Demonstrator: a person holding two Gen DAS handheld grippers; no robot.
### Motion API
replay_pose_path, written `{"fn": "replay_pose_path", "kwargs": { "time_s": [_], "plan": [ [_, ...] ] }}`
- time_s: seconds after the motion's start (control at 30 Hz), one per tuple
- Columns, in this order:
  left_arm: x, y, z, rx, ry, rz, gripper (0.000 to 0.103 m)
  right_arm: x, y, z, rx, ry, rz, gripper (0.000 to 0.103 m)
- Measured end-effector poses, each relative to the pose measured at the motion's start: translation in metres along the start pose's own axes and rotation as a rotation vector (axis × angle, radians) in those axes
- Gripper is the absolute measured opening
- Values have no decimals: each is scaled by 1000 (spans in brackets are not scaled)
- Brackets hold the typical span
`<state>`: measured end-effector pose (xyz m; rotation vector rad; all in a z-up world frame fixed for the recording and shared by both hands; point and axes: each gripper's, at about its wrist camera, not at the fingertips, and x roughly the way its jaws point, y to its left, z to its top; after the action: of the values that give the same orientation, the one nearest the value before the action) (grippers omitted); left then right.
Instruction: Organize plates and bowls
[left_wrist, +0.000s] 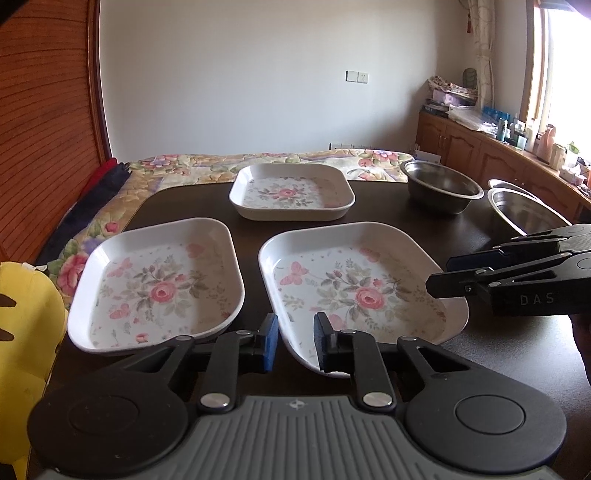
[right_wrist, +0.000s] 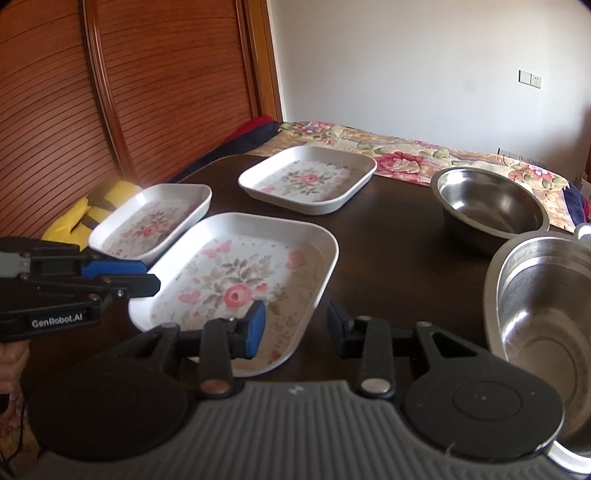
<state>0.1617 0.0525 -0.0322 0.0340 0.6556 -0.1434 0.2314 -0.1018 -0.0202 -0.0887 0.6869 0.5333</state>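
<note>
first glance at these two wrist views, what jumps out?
Three white floral plates spread separately over the dark table, two near, one farther back. Two steel bowls sit apart on its right side. The left gripper and right gripper both hang open over the middle plate's near edge, holding nothing.

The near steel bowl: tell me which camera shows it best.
The right wrist view. There the near steel bowl fills the right side, its inside open to view beside the far steel bowl. The left wrist view catches only a part behind the right gripper.
</note>
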Motion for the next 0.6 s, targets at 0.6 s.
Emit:
{"fn": "replay_pose_path", "kwargs": {
  "time_s": [0.6],
  "plan": [
    [18, 4, -3, -12, 13, 2, 41, 16, -6, -3, 42, 25, -13, 20]
  ]
}}
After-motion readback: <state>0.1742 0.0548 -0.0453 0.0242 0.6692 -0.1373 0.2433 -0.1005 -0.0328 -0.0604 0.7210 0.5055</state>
